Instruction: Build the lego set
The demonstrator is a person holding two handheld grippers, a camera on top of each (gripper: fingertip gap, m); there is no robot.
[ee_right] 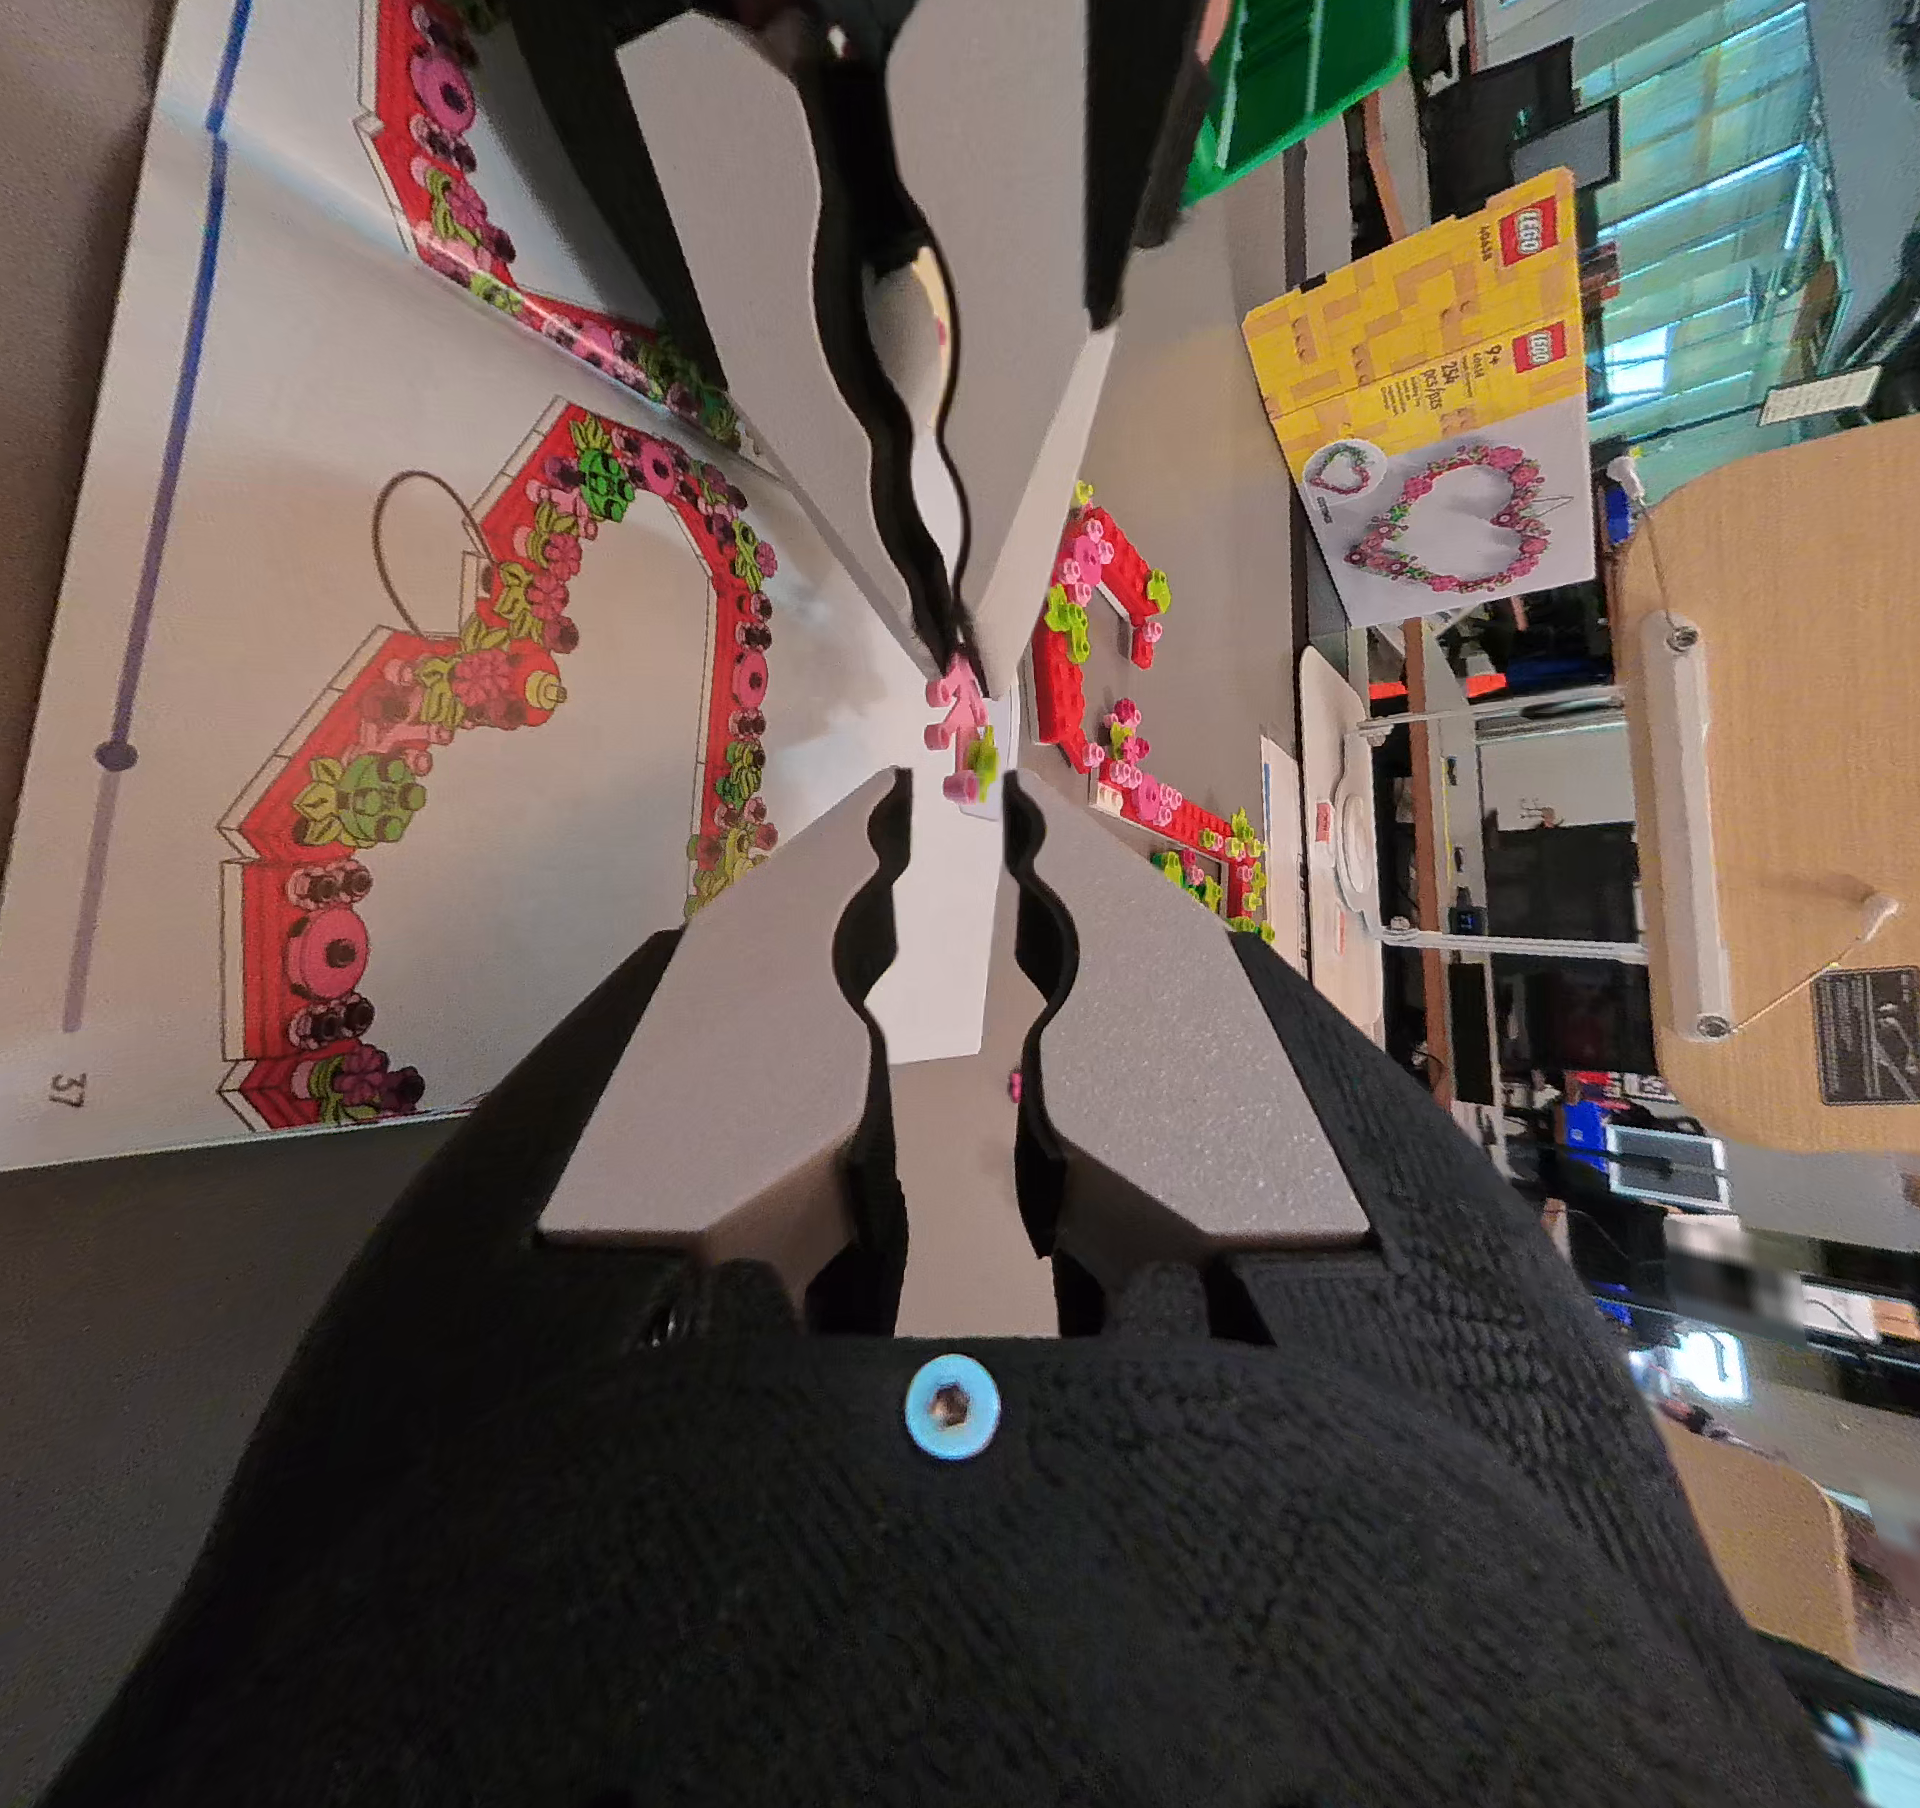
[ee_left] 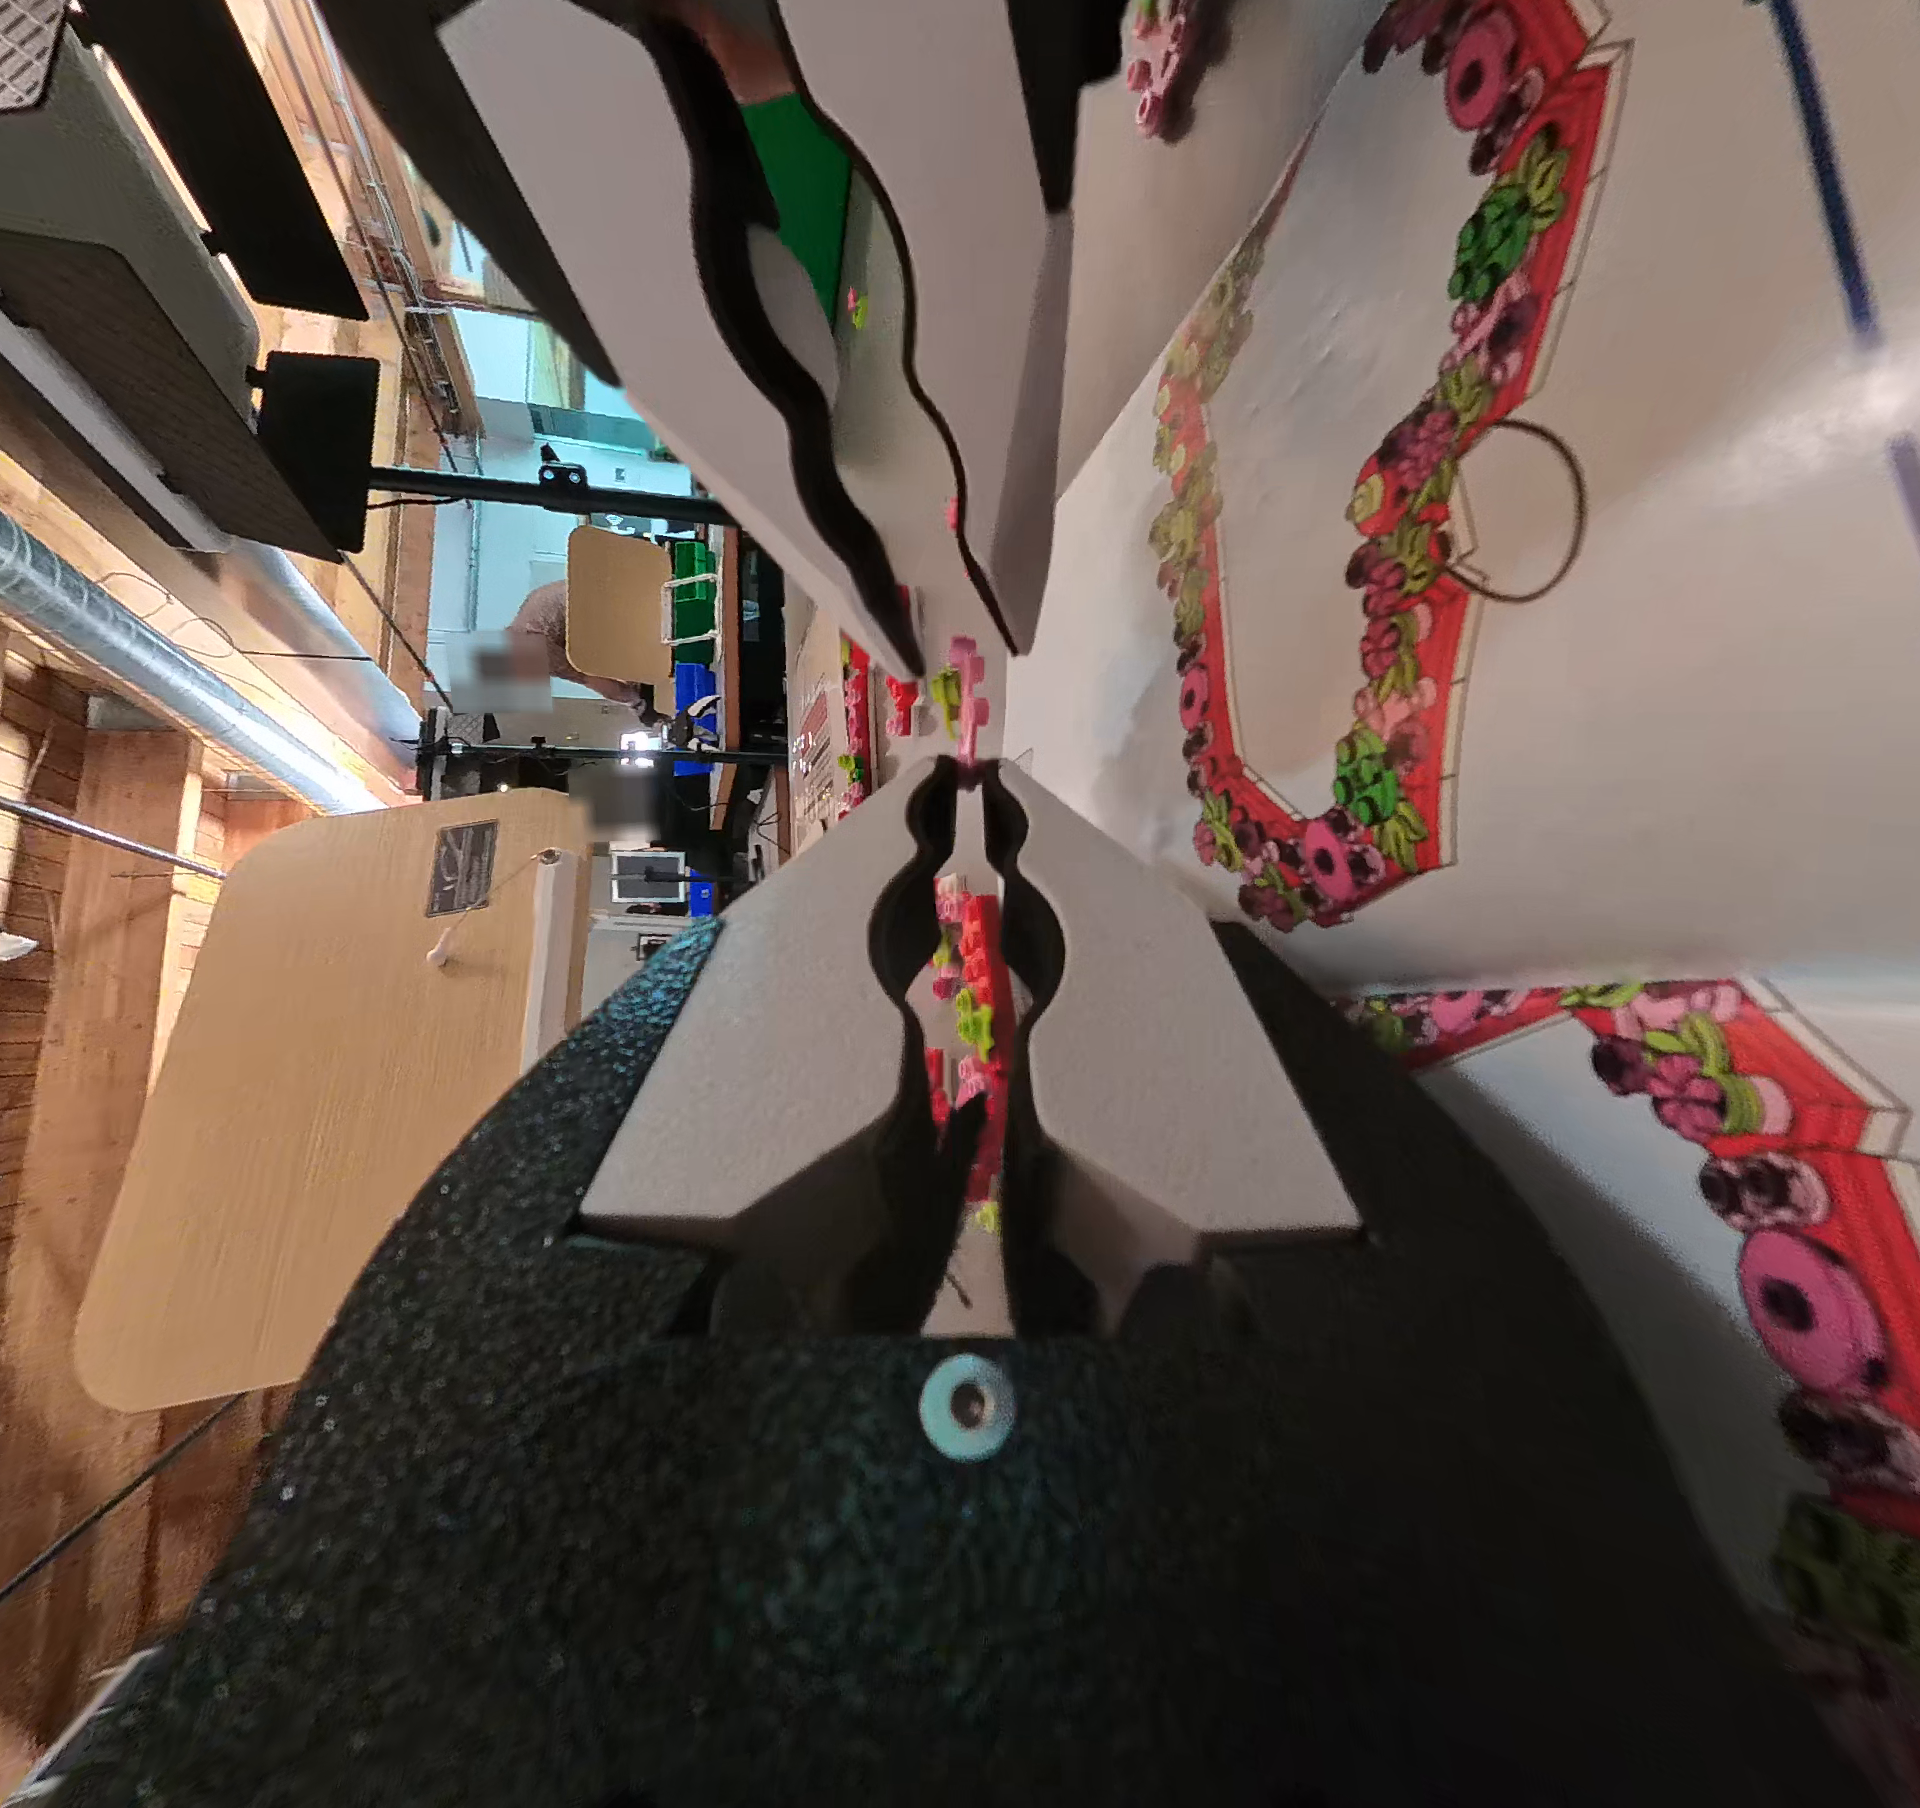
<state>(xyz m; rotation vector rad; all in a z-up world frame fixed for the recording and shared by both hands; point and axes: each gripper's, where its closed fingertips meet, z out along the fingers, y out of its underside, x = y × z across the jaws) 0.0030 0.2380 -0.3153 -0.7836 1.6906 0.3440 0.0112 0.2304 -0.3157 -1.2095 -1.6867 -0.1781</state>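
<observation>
A small pink flower-stem piece with a lime leaf hangs in the air over the open instruction booklet. My left gripper is shut on one end of it; in the right wrist view it comes in from the top. My right gripper is open, its tips on either side of the piece's other end with a gap showing. The partly built red heart frame with pink and lime flowers lies on the table just beyond the booklet.
The yellow set box lies past the heart. A green bin stands at the far side. A loose pink and green cluster lies near the booklet's edge. A wooden chair back stands off the table.
</observation>
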